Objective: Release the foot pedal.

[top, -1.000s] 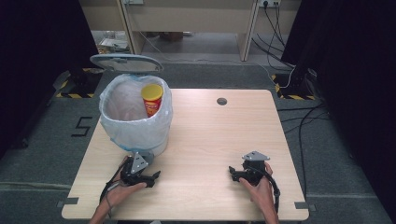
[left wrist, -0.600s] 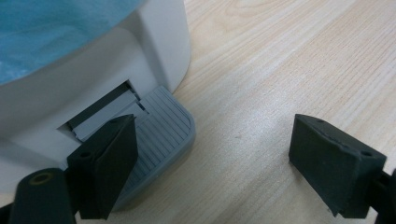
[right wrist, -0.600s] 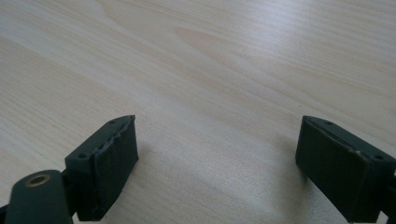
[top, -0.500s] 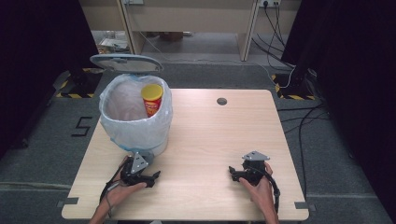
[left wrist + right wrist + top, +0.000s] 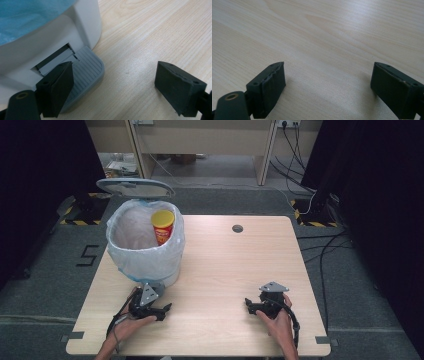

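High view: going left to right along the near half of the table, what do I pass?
Left gripper, in front of the pedal bin → bare table → right gripper.

High view: fixed above the near edge, facing forward and down over the whole pale wood-grain worktop (image 5: 225, 265).
Left gripper view: rides low, very close, facing the white plastic pedal bin's (image 5: 75, 27) ribbed grey foot pedal (image 5: 87, 67).
Right gripper view: equally low, close on bare worktop.
Shared: worktop surface; the bin (image 5: 145, 250), high and left views.
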Motion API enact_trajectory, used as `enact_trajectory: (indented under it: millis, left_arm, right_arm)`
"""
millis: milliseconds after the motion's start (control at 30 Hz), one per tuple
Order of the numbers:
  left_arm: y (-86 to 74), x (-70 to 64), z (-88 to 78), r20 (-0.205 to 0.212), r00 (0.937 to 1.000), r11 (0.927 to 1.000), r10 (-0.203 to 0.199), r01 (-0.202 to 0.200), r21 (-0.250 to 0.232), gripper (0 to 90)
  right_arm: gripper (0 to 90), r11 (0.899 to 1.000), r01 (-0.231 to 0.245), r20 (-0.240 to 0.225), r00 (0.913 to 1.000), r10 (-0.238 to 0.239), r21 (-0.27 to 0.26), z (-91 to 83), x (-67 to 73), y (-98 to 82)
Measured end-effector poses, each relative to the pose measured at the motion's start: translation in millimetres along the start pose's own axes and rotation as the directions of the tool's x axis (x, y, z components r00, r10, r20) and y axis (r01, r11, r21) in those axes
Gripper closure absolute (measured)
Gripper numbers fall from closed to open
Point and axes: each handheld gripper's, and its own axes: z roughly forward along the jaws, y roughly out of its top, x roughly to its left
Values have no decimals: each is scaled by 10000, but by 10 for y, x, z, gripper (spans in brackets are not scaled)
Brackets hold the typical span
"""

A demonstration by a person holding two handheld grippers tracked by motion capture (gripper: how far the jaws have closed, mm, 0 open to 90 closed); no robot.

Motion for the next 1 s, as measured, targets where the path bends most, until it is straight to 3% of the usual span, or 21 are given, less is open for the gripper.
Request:
enact_trajectory:
  millis: [600,767,833,1000]
  left_arm:
    - [3,-23,-12,-207,9998,9998,80,-84,-185,146]
    - [7,-9,-23,-119,9996,9992,-259,255,-323,147]
    - [12,-12,-25,-170,9998,9997,-136,133,-222,147]
    - [13,-3,-33,-155,9995,9993,-259,255,-282,147]
  right_arm:
    - [126,10000,-29,-15,10000,29,8,1,0,1]
    - [126,10000,-23,-8,10000,23,5,1,0,1]
    - [126,10000,-24,-10,10000,24,4,2,0,1]
    - [124,10000,-26,-26,10000,26,10,3,-1,2]
